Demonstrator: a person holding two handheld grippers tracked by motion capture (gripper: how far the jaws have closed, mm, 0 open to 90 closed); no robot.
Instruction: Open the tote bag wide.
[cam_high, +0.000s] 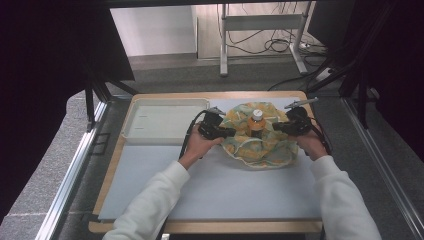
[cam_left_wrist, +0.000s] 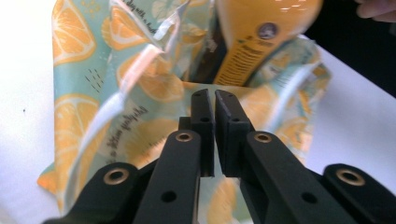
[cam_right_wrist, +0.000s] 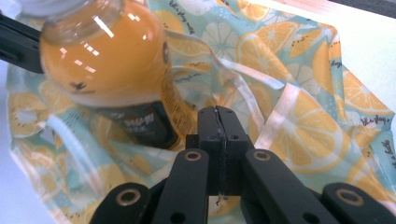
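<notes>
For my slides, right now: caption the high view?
Two handheld tongs, left and right, flank an orange juice bottle standing on a lemon-print bag, white tray alongside.

An orange-juice bottle (cam_high: 256, 121) with a pale cap stands upright in the middle of my crumpled cloth bag (cam_high: 260, 146) — teal, printed with orange slices, white drawstring — spread on the white mat beside the tray.

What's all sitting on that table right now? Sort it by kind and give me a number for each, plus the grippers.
Bottles of orange drink: 1
Lemon-print bags: 1
White trays: 1
White mats: 1
Grippers: 2, the left gripper and the right gripper, one on each side of the bottle
Total: 6
</notes>
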